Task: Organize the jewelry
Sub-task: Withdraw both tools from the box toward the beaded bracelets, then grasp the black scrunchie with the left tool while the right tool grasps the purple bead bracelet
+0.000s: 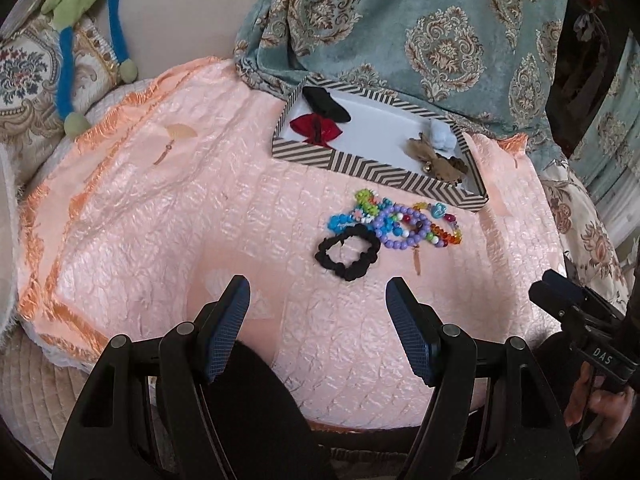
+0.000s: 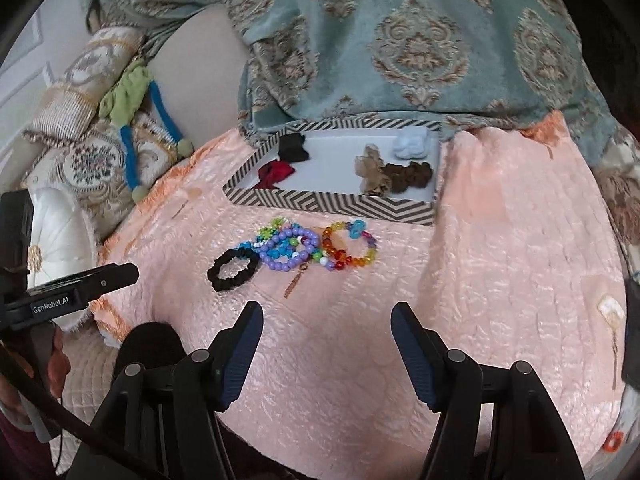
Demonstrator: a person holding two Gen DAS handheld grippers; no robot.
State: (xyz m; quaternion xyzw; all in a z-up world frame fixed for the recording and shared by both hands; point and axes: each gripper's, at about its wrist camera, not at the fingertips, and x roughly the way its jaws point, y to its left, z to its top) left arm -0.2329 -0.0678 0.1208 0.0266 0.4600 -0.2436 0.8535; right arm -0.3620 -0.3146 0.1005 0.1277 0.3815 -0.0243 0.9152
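Observation:
A striped tray (image 1: 370, 169) (image 2: 328, 203) lies on a pink quilt. It holds a black bow (image 1: 326, 105) (image 2: 293, 147), a red bow (image 1: 316, 129) (image 2: 275, 173), a beige bow (image 1: 434, 155) (image 2: 370, 168), a brown scrunchie (image 2: 412, 174) and a pale blue scrunchie (image 1: 442, 137) (image 2: 412, 145). In front of the tray lie a black scrunchie (image 1: 348, 255) (image 2: 233, 269), a purple bead bracelet (image 1: 400, 227) (image 2: 289, 250), a rainbow bead bracelet (image 1: 444, 227) (image 2: 351, 246) and blue-green bead bracelets (image 1: 362, 208) (image 2: 272, 232). My left gripper (image 1: 318, 312) and right gripper (image 2: 327, 334) are open and empty, nearer than the pile.
The pink quilt (image 1: 180, 208) (image 2: 500, 240) covers a cushion. A teal patterned drape (image 1: 420, 32) (image 2: 400, 40) hangs behind the tray. A green and blue soft toy (image 1: 80, 20) (image 2: 132, 120) lies on embroidered pillows at the left. The other gripper (image 1: 576, 312) (image 2: 80, 284) shows at each frame's edge.

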